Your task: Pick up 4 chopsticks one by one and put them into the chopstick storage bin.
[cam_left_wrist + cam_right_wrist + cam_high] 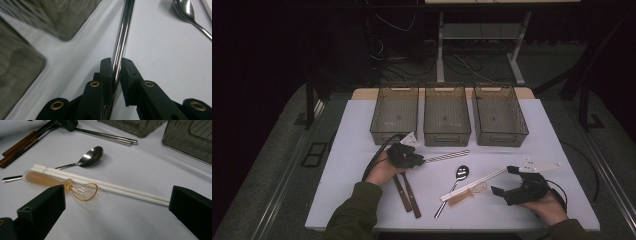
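Left gripper (115, 62): jaws drawn together on a pair of metal chopsticks (122, 40), pads pressing on them from both sides near one end. From the left gripper view the chopsticks run straight ahead from the jaws, low over the white worktop (162, 65); whether they rest on it or are lifted just clear cannot be told. In the high view the left gripper (412, 156) sits on the left half of the worktop, just in front of the middle bin, and the chopsticks (447, 156) stick out from it toward the right.

Right gripper (117, 202): jaws wide apart, nothing between the pads. In the high view it is at the right front of the worktop (504, 190), held in the person's right hand (548, 206). Ahead of its jaws lie a pair of white chopsticks (105, 185) and, touching them on the near side, a small amber plastic spoon (60, 183).

A metal spoon (86, 160) lies just beyond the white chopsticks, its handle passing under them. Two wooden-handled utensils (407, 192) lie side by side near the left forearm.

Three smoky see-through bins stand in a row along the far edge: left bin (396, 114), middle bin (447, 114), right bin (499, 114).
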A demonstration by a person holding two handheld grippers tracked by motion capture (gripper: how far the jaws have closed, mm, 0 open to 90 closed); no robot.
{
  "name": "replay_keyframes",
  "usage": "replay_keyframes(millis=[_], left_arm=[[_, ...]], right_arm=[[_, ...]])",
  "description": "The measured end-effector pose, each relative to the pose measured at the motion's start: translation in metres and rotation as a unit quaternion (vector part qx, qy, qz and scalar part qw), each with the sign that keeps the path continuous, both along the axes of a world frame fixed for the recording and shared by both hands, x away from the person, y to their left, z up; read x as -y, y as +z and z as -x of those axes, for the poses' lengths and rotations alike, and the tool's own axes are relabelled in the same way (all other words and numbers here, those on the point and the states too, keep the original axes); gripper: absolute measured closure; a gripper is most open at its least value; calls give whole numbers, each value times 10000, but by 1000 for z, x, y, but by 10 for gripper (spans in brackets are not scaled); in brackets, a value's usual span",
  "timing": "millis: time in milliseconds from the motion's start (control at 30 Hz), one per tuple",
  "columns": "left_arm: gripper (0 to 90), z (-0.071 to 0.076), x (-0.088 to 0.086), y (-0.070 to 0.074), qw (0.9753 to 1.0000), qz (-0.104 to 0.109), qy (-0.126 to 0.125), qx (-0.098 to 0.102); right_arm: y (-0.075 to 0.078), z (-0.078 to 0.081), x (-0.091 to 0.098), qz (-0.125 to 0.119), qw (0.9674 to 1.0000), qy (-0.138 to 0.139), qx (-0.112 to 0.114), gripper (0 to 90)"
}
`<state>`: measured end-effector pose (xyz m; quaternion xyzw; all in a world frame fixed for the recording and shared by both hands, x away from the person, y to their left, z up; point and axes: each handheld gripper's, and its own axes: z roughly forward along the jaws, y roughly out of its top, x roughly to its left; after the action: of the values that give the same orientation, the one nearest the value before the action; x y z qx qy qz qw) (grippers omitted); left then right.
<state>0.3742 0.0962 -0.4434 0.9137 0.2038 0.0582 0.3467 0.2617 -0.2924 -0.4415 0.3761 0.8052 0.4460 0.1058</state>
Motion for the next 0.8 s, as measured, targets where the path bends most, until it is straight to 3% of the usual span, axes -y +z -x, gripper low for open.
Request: replay_keyframes(millis=[300, 400, 567, 800], left_arm=[[791, 0, 9, 0, 10000, 78, 48, 9], [769, 1, 3, 6, 9996, 260, 75, 0], [806, 6, -17, 19, 9983, 416, 402, 66], [863, 6, -29, 13, 9974, 132, 705, -34]], right_arm=[[0, 0, 0, 3, 10000, 3, 0, 8], [0, 0, 0, -3, 10000, -6, 5, 9], [1, 0, 1, -17, 10000, -16, 15, 8], [1, 0, 0, 0, 10000, -3, 29, 9]])
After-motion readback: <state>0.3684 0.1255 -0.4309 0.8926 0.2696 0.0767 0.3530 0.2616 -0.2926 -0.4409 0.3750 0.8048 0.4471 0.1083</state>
